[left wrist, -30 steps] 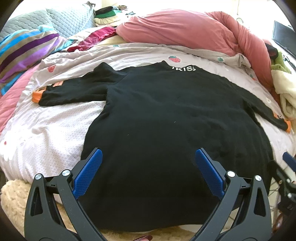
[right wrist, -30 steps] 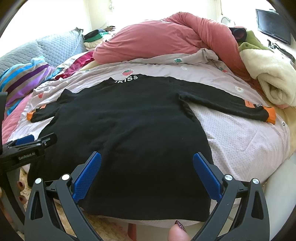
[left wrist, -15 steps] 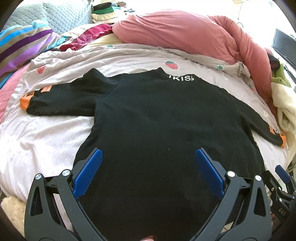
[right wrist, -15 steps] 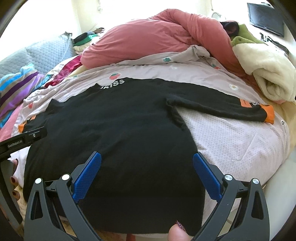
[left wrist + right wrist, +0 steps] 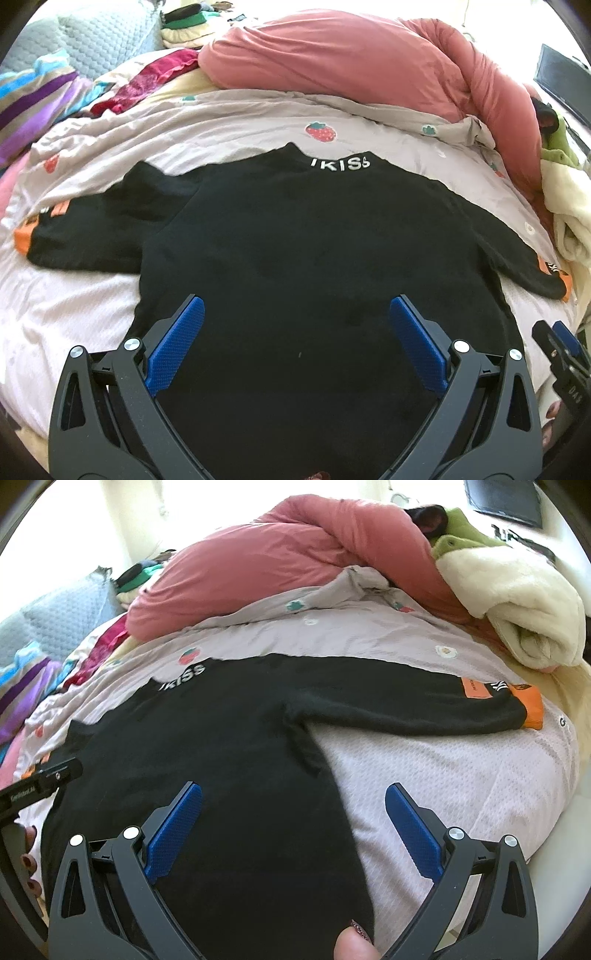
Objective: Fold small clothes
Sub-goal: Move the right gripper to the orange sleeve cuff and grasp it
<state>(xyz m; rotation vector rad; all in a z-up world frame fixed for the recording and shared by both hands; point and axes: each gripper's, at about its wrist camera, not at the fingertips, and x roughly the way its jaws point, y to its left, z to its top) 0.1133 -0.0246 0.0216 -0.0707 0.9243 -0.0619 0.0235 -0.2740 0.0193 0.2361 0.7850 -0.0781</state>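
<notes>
A black long-sleeved sweater with white collar lettering and orange cuffs lies spread flat on the bed, sleeves out to both sides; it also shows in the right wrist view. My left gripper is open and empty above the sweater's lower middle. My right gripper is open and empty over the sweater's lower right edge, one blue pad over black cloth, the other over the sheet. The right sleeve's orange cuff lies far right. The left sleeve's cuff lies far left.
A pink duvet is heaped at the back of the bed. A cream blanket is rolled at the right. Striped bedding lies far left. The pale strawberry-print sheet covers the bed. The right gripper shows at the left wrist view's right edge.
Both grippers have moved forward over the bed, further onto the sweater. The right gripper has shifted toward the sweater's right side. Both stay open.
</notes>
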